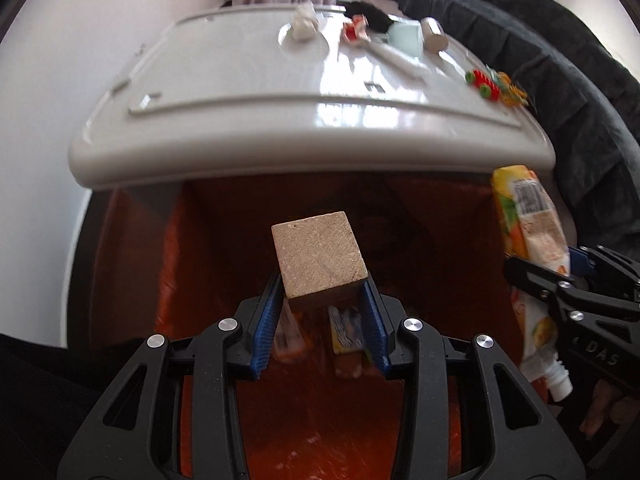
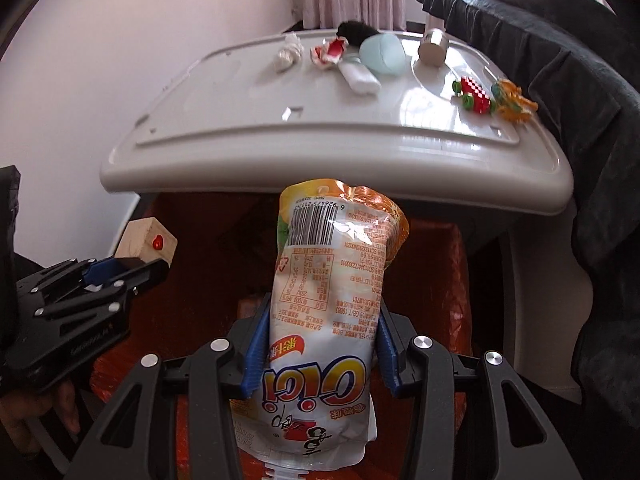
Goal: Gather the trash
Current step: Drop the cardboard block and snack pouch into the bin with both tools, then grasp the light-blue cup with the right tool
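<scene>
Frame centre, right view: right gripper jaws clamp the drink pouch, printed "Qiqi", barcode uppermost.
Frame centre, left view: left gripper jaws squeeze a wooden block.
Beneath both: orange bin liner.

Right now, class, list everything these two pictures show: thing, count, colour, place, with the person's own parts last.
wooden block: 1, tan, held over the bin
drink pouch: 1, white and orange, held over the bin
bin liner: 1, orange, below both grippers
tray: 1, grey, behind the bin
tissue wad: 1, white, far tray
red wrapper: 1, red and white, far tray
cup: 1, pale blue, lying on tray
metal cylinder: 1, silver, far tray
toy car: 1, red, tray's right
dark jacket: 1, black, right
left gripper: shut on block
right gripper: shut on pouch
</scene>
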`<state>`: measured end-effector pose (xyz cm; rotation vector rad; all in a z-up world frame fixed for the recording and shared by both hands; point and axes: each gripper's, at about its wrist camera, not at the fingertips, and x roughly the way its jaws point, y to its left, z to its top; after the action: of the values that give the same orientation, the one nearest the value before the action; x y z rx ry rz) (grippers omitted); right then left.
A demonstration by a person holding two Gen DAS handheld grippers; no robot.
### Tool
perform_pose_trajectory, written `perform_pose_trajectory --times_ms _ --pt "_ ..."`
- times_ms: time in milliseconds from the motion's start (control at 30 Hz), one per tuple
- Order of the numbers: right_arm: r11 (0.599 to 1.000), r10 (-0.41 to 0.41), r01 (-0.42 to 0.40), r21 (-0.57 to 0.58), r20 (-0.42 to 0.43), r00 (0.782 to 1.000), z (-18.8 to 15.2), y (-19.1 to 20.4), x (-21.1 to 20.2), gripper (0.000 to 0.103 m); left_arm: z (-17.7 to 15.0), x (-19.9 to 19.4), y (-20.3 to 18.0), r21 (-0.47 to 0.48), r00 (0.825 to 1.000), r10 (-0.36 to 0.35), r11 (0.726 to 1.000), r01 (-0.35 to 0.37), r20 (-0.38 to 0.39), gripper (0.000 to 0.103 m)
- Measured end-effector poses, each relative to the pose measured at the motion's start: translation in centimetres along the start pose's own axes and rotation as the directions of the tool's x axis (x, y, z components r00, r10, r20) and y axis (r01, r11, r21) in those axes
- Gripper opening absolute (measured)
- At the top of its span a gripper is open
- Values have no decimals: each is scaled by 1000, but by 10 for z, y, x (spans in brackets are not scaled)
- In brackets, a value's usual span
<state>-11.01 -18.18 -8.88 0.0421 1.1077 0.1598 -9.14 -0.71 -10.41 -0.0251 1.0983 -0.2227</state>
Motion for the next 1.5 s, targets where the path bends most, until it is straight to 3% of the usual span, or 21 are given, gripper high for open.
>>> perform_pose_trajectory --times_ms 33,67,100,133,200,400,567,700,867,1067,1200,1333,1500 --pt "1000 0 0 18 -17 1000 -3 -2 3 51 0 0 -1 -12 1000 -1 1000 1 2 43" --pt "999 4 -3 34 -29 1000 -4 -4 4 62 0 -1 -1 -16 1000 -1 1000 1 2 50" --pt "999 4 -3 47 -27 1000 -5 -6 4 66 1 -3 -2 -21 1000 14 1000 -14 4 64" --pt "998 -1 3 56 -20 1000 -5 -8 3 68 2 -4 -2 -26 999 36 999 -35 13 73" --pt "998 -6 7 62 -8 1000 -4 -11 0 68 4 -9 -2 -29 997 69 997 -68 38 79" --pt "998 -44 42 48 51 998 1 -12 -11 69 14 -15 1 -27 993 93 995 -91 78 79" --pt "997 -62 58 45 100 993 21 -14 -22 69 31 -34 4 -48 981 47 998 -38 190 79" --pt "997 -76 73 25 151 986 55 -18 -29 69 49 -47 1 -32 962 47 999 -40 268 82" --pt "997 -77 76 13 219 973 121 -30 -28 69 68 -49 -9 18 942 53 998 -63 332 82" --pt "998 -26 13 61 227 974 209 -46 22 69 91 -34 -20 41 944 20 999 -35 330 82" --pt "996 -45 28 85 199 979 246 -53 65 69 104 -25 -24 56 942 13 998 -34 334 82" --pt "994 -61 44 104 166 984 266 -61 96 69 114 -18 -22 63 938 22 997 -47 346 82" --pt "994 -42 26 110 143 989 278 -68 117 63 120 -7 -12 26 947 17 999 -27 321 82"
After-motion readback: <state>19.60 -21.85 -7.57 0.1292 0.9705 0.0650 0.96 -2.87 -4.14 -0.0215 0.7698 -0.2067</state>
